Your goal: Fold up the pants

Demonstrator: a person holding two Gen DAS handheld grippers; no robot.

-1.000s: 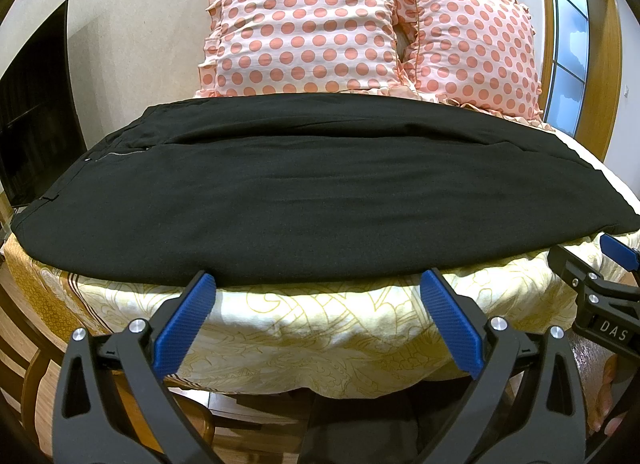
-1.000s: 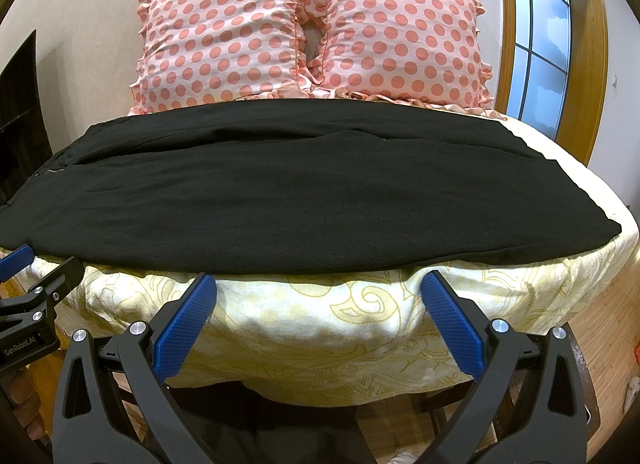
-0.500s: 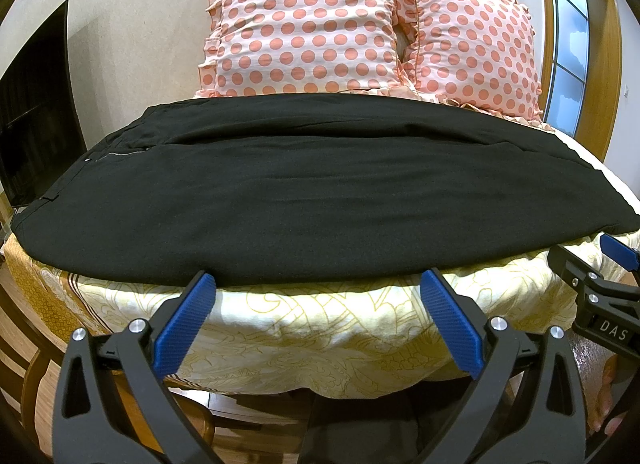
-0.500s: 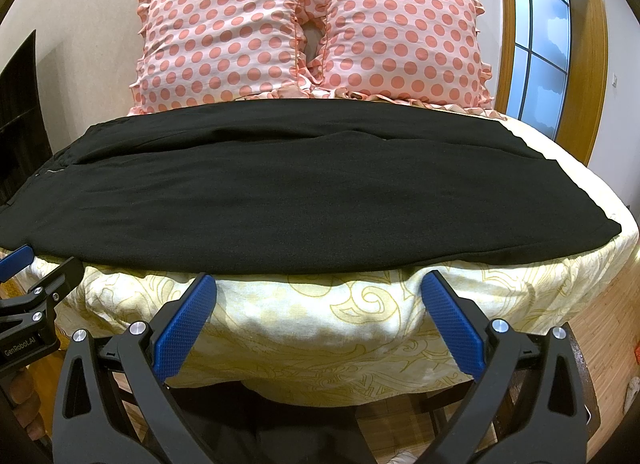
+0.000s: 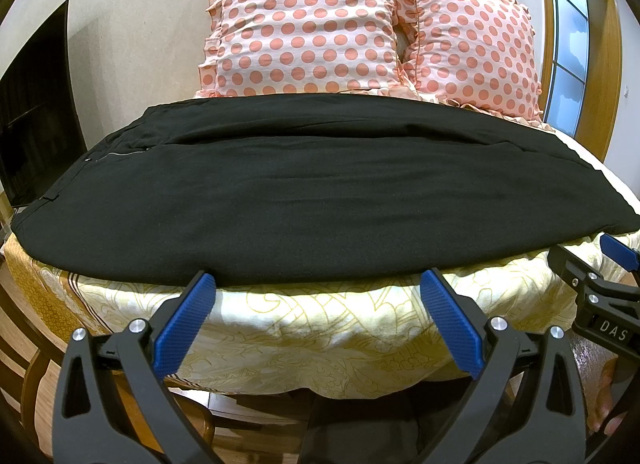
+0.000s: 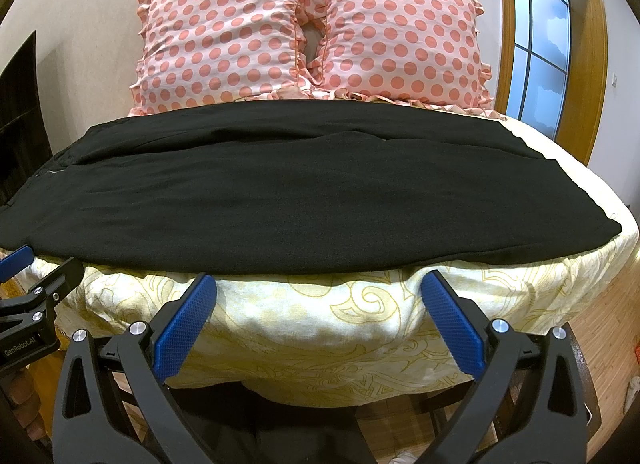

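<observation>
Nearest, the left gripper and the right gripper are held with jaws spread wide and nothing between them, just short of the pale yellow patterned bedspread. Beyond them, the black pants are laid flat across the bed, waistband to the left. Farthest back, two pink polka-dot pillows are propped against the wall.

A bed with a pale yellow patterned cover fills the near ground. Two pink polka-dot ruffled pillows lean against the plain beige wall at the far end. A dark screen stands at the left. At the right, a wood-framed window shows blue daylight. Wooden flooring shows low right.
</observation>
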